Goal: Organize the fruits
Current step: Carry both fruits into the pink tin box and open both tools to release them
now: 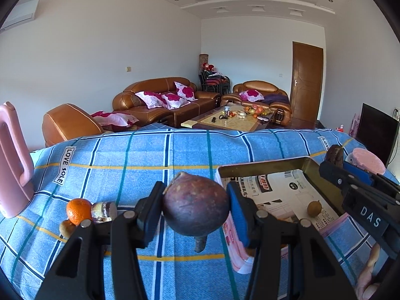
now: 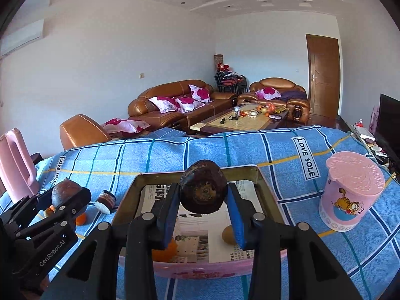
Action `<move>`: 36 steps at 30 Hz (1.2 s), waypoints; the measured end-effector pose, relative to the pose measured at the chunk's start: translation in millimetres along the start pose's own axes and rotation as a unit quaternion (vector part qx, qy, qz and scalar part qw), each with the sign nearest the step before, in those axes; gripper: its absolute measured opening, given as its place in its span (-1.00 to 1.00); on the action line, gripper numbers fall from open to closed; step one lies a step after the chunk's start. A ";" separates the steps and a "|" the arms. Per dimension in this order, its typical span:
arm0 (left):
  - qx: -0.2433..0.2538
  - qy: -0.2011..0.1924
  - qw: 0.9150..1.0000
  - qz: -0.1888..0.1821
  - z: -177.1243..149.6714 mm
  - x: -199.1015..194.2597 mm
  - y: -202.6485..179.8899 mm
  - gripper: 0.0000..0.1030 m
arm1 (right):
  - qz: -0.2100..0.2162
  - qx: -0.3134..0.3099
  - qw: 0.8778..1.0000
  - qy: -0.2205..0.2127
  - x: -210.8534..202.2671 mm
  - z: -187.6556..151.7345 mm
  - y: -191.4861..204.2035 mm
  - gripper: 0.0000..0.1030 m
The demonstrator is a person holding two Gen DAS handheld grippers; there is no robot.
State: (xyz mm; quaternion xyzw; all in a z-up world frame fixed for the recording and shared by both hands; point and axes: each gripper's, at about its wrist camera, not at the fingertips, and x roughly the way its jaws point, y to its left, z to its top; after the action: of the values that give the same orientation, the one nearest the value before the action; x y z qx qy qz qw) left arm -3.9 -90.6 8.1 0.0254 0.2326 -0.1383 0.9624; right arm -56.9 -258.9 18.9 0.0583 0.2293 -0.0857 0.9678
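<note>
Right now the left gripper (image 1: 196, 206) is clamping a round purple-brown fruit (image 1: 196, 206) between its blue pads, holding it up off the blue plaid cloth (image 1: 125, 155) that is covering the table. Just to the left of this gripper an orange (image 1: 78, 210), a small brown fruit (image 1: 67, 228) and a little lying jar (image 1: 103, 212) are sitting close together on the cloth, with the orange touching the small brown fruit. Farther left a pink jug (image 1: 12, 160) is standing upright.

To the right of the left gripper a pink-rimmed tray (image 1: 307, 167) lined with printed paper is resting on the cloth, and one small brown fruit (image 1: 314, 208) is lying inside it.

The right gripper (image 2: 203, 195) is gripping a dark, wrinkled round fruit (image 2: 203, 190) between its blue pads and is hanging over that tray (image 2: 140, 182). Below this gripper, inside the tray, a small tan fruit (image 2: 228, 235) is lying beside the right pad, and something orange (image 2: 165, 251) is peeking out under the left pad; it is too hidden to name. To the right of the right gripper, off the tray, a pink cartoon cup (image 2: 350, 190) with a lid is standing on the cloth.
</note>
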 end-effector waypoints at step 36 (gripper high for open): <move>0.030 0.080 0.996 -0.039 6.4 55.5 -70.7 0.02 | -0.010 0.019 0.997 0.080 46.0 -3.2 -42.4 -0.22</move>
State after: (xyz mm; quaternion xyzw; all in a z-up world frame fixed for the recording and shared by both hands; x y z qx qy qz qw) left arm 26.7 -173.3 -10.3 0.0559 0.3055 -0.1803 0.9333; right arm -25.9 -306.2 -7.9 0.0807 0.3054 -0.0946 0.9441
